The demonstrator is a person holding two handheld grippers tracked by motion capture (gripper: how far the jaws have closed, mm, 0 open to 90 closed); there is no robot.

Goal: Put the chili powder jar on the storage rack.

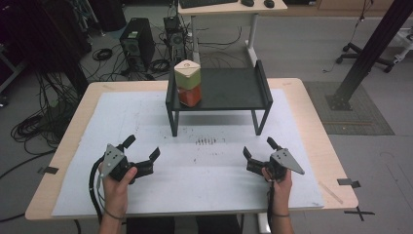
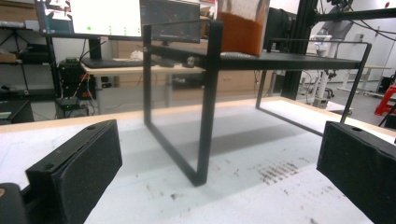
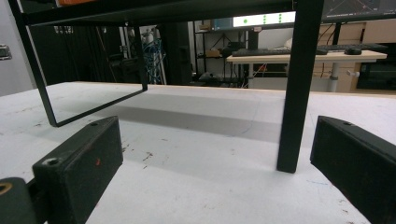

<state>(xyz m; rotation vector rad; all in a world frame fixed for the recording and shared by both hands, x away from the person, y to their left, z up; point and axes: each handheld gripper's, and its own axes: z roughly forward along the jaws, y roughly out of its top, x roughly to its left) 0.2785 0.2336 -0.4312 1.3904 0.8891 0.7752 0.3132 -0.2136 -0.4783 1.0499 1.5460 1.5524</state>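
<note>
A black metal shelf (image 1: 229, 90) stands at the back middle of the table, and a jar (image 1: 188, 83) with orange contents and a pale green lid sits on its left end. The jar's orange lower part (image 2: 242, 28) shows at the top of the left gripper view, above the shelf's front leg (image 2: 208, 107). My left gripper (image 1: 142, 149) is held low at the front left, open, nothing between its jaws. At the front right my right gripper (image 1: 259, 148) is open and empty too, facing the shelf's right front leg (image 3: 293, 93).
A white sheet (image 1: 195, 156) covers the wooden table (image 1: 311, 112), with dark scuff marks (image 1: 205, 142) in front of the shelf. Beyond the table are a desk (image 1: 229, 9), a computer tower (image 1: 137, 43), floor cables and a black post (image 1: 370, 48) at the right.
</note>
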